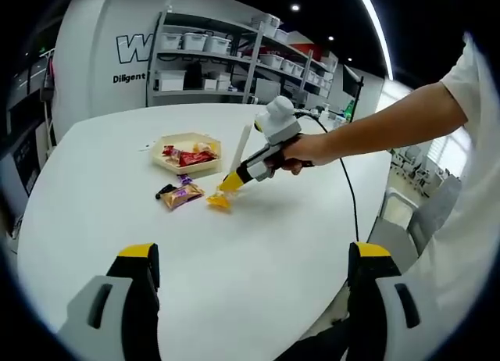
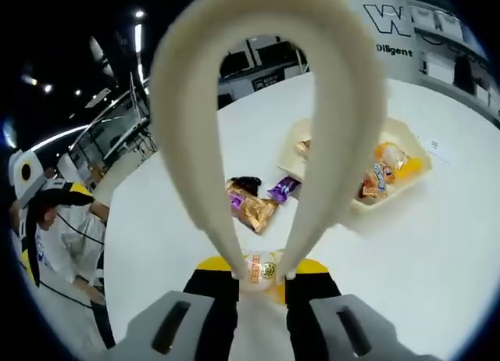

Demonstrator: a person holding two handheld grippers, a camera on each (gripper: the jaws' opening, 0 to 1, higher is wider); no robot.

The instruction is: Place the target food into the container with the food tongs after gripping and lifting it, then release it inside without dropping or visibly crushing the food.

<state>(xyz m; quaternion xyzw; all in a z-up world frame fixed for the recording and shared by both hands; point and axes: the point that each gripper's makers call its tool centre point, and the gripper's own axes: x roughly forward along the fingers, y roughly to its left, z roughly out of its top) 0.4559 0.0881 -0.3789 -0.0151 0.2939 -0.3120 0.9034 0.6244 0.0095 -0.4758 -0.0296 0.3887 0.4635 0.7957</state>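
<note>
My right gripper [image 2: 262, 277] is shut on cream food tongs [image 2: 344, 103], squeezing them near their tips while their looped end rises toward the camera. Between the tong tips sits a small yellow wrapped snack [image 2: 262, 269], low over the white table. In the left gripper view a hand holds the right gripper [image 1: 234, 180] with the tongs [image 1: 243, 142] upright and the yellow snack [image 1: 219, 200] at their tips. The cream container [image 1: 187, 164] [image 2: 406, 134] lies just beyond and holds several snacks. My left gripper [image 1: 254, 259] is open and empty near the table's front.
A brown packet [image 1: 181, 194] [image 2: 250, 207] and a purple one [image 2: 283, 189] lie between the yellow snack and the container. A cable [image 1: 348, 189] trails from the right gripper off the round white table [image 1: 258, 251]. Shelves with bins [image 1: 226, 56] stand behind.
</note>
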